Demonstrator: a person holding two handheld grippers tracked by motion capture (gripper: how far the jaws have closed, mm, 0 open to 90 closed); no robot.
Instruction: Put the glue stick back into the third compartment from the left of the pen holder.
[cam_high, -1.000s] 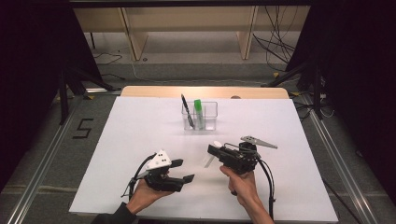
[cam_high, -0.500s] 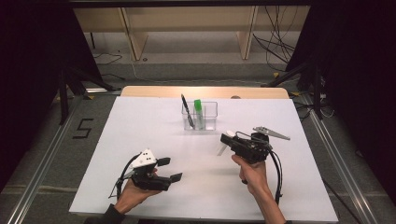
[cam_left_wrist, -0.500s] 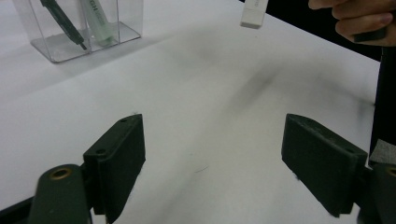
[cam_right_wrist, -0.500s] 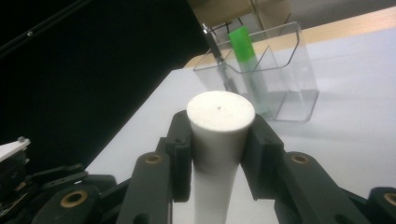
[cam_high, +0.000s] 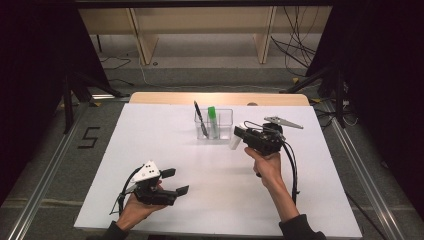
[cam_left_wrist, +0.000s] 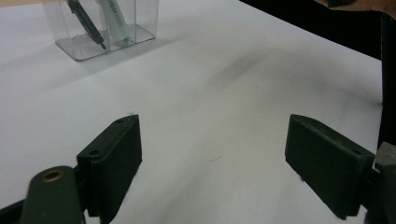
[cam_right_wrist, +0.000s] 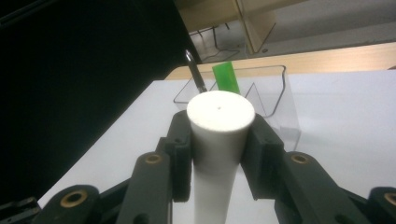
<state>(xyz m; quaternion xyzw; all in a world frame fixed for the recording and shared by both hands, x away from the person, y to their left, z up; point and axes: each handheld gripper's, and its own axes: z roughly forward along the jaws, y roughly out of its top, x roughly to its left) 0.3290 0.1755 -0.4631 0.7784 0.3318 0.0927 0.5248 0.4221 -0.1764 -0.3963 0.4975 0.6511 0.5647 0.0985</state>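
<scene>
A clear plastic holder (cam_high: 224, 116) stands at the table's far middle with a black pen (cam_high: 201, 120) and a green-capped marker (cam_high: 213, 121) upright in it. My right gripper (cam_high: 238, 135) hovers just right of the holder, shut on a white cylinder (cam_high: 234, 141). In the right gripper view that white cylinder (cam_right_wrist: 217, 140) is clamped between the pads (cam_right_wrist: 265, 154), its flat round end facing the holder (cam_right_wrist: 280, 100). My left gripper (cam_high: 175, 181) rests low near the front left, open with nothing in it. The left gripper view has the holder (cam_left_wrist: 95, 44) far off at top left.
The white table top (cam_high: 165, 145) spreads wide between both hands. A wooden strip (cam_high: 220, 98) runs along the far edge. Black cables (cam_high: 292, 170) trail from the right gripper over the table. Dark stands and floor rails flank the table.
My right gripper carried the white cylinder forward and up toward the holder. My left gripper drew back toward the front left edge and stays open.
</scene>
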